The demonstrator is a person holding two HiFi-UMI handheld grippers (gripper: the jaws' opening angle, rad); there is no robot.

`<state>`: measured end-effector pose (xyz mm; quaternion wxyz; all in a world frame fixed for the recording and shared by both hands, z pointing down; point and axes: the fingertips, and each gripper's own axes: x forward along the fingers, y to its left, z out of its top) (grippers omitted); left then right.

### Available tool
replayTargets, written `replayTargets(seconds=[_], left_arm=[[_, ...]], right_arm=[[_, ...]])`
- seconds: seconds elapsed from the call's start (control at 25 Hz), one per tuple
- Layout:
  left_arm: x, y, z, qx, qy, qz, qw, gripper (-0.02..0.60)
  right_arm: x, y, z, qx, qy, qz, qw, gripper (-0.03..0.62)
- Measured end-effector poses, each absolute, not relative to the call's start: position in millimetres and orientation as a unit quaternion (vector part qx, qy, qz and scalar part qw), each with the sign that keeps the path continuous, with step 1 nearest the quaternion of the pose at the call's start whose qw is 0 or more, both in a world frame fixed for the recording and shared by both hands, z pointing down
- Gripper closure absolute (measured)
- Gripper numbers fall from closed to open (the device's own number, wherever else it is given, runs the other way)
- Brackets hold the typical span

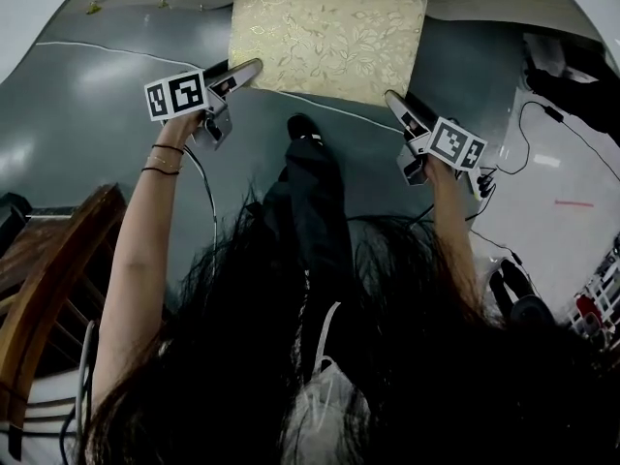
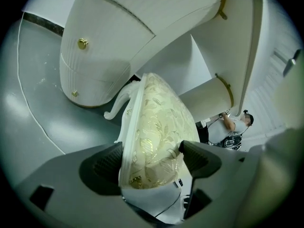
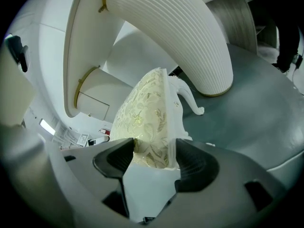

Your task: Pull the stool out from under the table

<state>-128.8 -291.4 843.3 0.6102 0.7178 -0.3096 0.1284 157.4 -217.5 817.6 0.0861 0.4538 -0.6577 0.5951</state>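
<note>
The stool [image 1: 329, 32] stands on the grey floor [image 1: 116, 105] right in front of the person. Its gold, leaf-patterned seat faces up and its near edge lies just past the toe of a dark shoe [image 1: 303, 127]. Seen from either gripper view, the far end of the seat runs back towards the gap between the ribbed pedestals of the white table [image 2: 109, 56], and one curled white leg shows below the seat.

The left gripper [image 1: 254, 66] sits at the near left corner of the seat. Its jaws are spread wide, with one pad against the white rim and the other against the cushion, so the corner fills the space between them. The right gripper [image 1: 392, 97] has the near right corner the same way. Its jaws are a little narrower and are closed onto the padding and rim there. Both grippers slope downward into the seat, with an arm stretched out behind each.

A thin white cable [image 1: 97, 48] crosses the floor and passes just under the stool's near edge. In the left gripper view, a second person [image 2: 237, 127] stands well beyond the table.
</note>
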Motion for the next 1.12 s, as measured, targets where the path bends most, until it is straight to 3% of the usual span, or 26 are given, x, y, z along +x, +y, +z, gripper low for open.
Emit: replayTargets(seconds=[0.48,0.64,1.12], left_arm=[[-130.4,-292.1,854.4,0.699,-0.281,0.149,0.640,0.167],[-131.9,-301.0,848.7,0.721,-0.296,0.145,0.610,0.167],[-130.9,-299.4,847.7,0.702,-0.296,0.173,0.624,0.167]], right_arm=[[153.0,-207.6,822.2,0.459,-0.619,0.629,0.103,0.307],[151.8,-209.6,826.0,0.465,-0.636,0.611,0.079,0.307],[154.5,-207.0,827.2,0.484,-0.622,0.613,0.059,0.307]])
